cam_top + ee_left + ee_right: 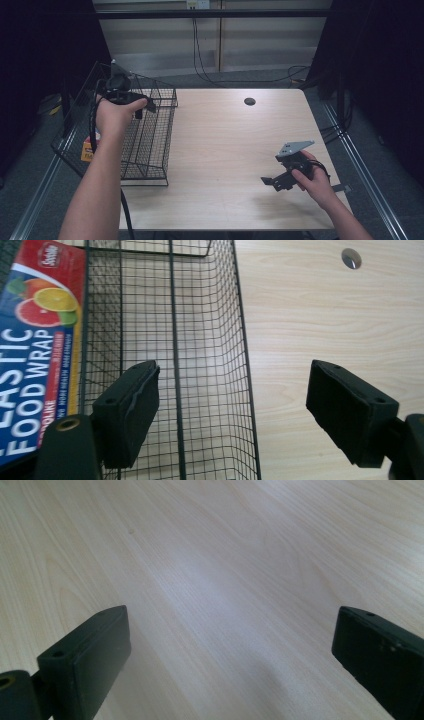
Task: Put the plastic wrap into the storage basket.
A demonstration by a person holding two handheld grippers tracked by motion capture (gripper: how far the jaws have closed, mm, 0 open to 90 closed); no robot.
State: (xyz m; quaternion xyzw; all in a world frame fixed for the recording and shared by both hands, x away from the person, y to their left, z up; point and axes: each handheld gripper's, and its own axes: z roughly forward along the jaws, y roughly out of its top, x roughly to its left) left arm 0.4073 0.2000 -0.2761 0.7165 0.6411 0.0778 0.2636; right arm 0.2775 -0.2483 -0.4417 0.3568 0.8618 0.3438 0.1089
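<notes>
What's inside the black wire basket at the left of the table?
A box of plastic food wrap lies in the wire basket, along its outer side. The left gripper hangs open above it. In the high view, the person's forearm covers most of the box, so anything beneath stays hidden.

Wire basket (150, 140) stood at the table's (225, 150) left edge. Food wrap box (35, 350) lay just left of the basket. Left gripper (145, 106) hung over the basket's far rim; right gripper (270, 182) well right of it, over the table.
</notes>
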